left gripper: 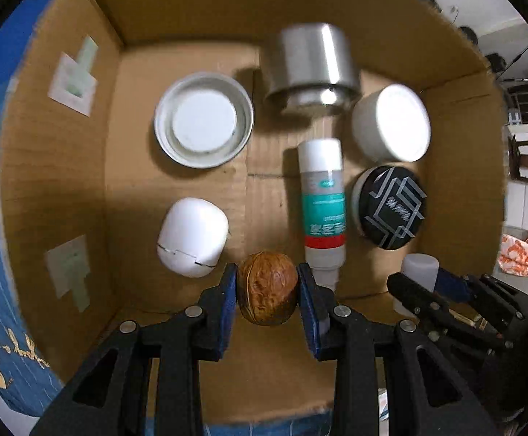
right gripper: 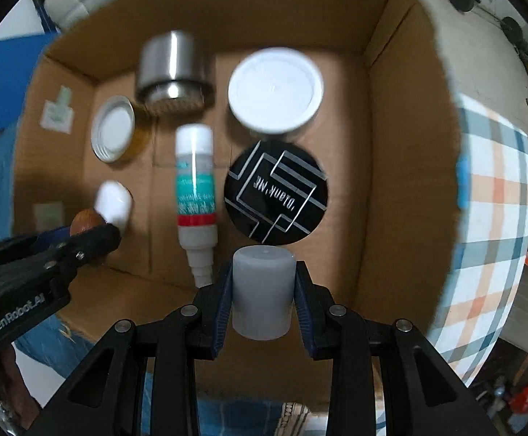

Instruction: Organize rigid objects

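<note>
My left gripper is shut on a brown walnut and holds it over the near edge of an open cardboard box. My right gripper is shut on a pale grey plastic cap above the same box. That cap also shows at the right of the left wrist view. The walnut shows at the left of the right wrist view, behind the left gripper's fingers.
In the box lie a steel cup, a round tin lid, a white egg-shaped case, a glue bottle, a white jar and a black-lidded jar. A plaid cloth lies right of the box.
</note>
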`<control>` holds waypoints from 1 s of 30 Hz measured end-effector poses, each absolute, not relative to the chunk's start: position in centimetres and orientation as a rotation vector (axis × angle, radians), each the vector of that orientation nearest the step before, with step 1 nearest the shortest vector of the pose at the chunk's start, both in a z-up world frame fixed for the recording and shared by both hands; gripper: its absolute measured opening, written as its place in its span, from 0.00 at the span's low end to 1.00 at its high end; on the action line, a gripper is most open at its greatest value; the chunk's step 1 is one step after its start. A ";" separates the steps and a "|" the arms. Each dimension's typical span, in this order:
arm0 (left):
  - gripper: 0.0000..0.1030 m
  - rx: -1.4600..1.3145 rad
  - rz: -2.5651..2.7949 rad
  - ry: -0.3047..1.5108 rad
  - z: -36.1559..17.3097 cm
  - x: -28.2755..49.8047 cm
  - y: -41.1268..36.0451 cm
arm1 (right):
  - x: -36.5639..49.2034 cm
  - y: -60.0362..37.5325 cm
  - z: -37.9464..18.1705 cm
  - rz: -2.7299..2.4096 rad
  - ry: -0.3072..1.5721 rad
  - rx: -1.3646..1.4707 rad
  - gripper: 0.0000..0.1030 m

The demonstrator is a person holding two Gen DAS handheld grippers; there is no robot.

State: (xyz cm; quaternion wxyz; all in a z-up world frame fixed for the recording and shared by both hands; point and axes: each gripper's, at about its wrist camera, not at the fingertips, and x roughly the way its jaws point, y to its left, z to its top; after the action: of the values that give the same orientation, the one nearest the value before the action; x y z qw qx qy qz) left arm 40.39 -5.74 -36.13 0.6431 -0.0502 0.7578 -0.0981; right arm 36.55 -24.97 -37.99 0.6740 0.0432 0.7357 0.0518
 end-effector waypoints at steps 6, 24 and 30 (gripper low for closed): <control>0.29 -0.113 -0.247 1.779 -38.2 40.5 -6.2 | 36.6 -24.3 -40.9 0.120 1.727 0.075 0.34; 0.65 -0.057 -0.181 1.671 -33.3 38.4 -5.8 | 34.8 -25.9 -38.4 0.060 1.654 0.071 0.61; 0.92 -0.007 -0.132 1.529 -29.2 37.1 -5.2 | 33.1 -26.4 -35.4 0.031 1.570 0.048 0.72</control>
State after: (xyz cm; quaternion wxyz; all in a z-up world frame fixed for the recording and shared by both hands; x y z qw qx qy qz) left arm 37.13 -5.22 -29.15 0.7197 -0.0032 0.6917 -0.0596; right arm 33.07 -26.39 -35.39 0.7069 0.0217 0.7068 0.0139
